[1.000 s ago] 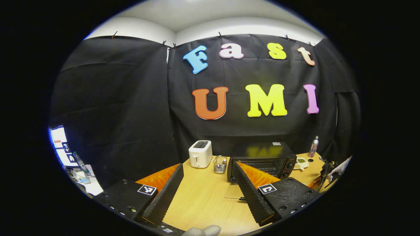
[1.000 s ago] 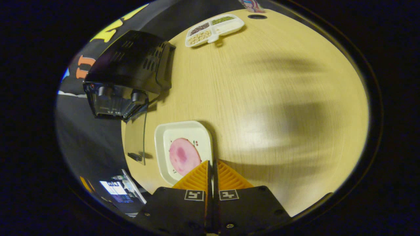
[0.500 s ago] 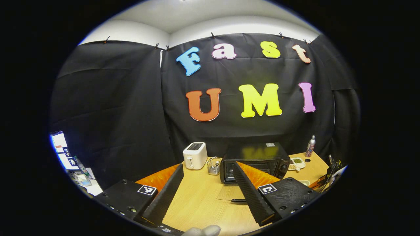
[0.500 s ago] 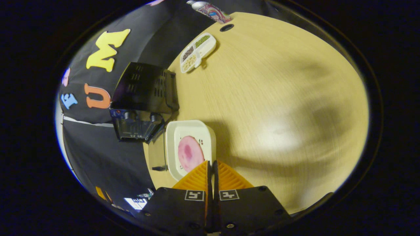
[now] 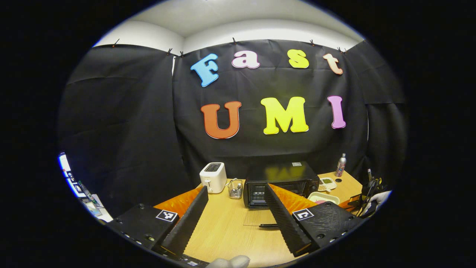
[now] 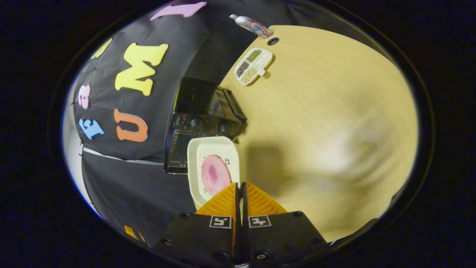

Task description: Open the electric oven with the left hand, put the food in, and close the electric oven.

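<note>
The right gripper (image 6: 240,191), jaws clamped on the rim of the white square plate (image 6: 214,169) carrying a pink round slice of food (image 6: 215,175), is holding it at lower centre of the right gripper view, in front of the black electric oven (image 6: 202,119). The oven's glass door (image 5: 260,217) is lying open on the wooden worktop (image 5: 227,227). The left gripper (image 5: 236,212) is waiting with jaws apart. Loading is in hand; next, the plate needs levelling and sliding into the cavity.
</note>
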Demonstrator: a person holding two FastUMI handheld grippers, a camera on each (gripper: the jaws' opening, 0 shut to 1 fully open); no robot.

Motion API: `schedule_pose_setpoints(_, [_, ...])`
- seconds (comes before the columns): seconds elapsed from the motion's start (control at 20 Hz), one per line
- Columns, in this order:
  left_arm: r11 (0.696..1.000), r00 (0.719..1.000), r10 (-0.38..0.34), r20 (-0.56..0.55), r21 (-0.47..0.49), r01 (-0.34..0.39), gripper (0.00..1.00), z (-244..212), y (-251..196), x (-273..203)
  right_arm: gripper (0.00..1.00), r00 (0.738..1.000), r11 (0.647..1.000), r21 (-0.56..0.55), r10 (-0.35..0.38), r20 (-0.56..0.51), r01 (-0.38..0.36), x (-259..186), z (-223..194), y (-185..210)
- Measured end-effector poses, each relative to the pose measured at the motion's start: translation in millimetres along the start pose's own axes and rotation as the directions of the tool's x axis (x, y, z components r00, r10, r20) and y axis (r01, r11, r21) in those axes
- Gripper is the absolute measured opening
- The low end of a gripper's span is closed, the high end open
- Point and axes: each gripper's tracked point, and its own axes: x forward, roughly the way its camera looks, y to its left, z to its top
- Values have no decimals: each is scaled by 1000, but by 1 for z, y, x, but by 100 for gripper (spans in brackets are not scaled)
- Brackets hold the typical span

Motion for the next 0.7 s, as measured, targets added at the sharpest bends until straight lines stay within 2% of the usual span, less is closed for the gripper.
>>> schedule_pose_setpoints(0.35, [1000, 1000, -2, 19, 12, 1, 96, 11, 56, -4, 4, 993, 990, 138, 4, 117, -20, 60, -43, 41])
schedule_pose_setpoints(0.45, [1000, 1000, -2, 14, 7, 2, 96, 10, 63, -4, 0, 992, 987, 159, 3, 128, -23, 79, -52, 52])
schedule_pose_setpoints(0.5, [1000, 1000, -2, 10, 10, 1, 96, 9, 66, -4, 4, 991, 985, 173, 4, 134, -28, 88, -55, 58])
schedule_pose_setpoints(0.7, [1000, 1000, -5, 11, 14, 5, 96, 13, 72, -2, 4, 983, 968, 246, -1, 182, -45, 121, -57, 76])
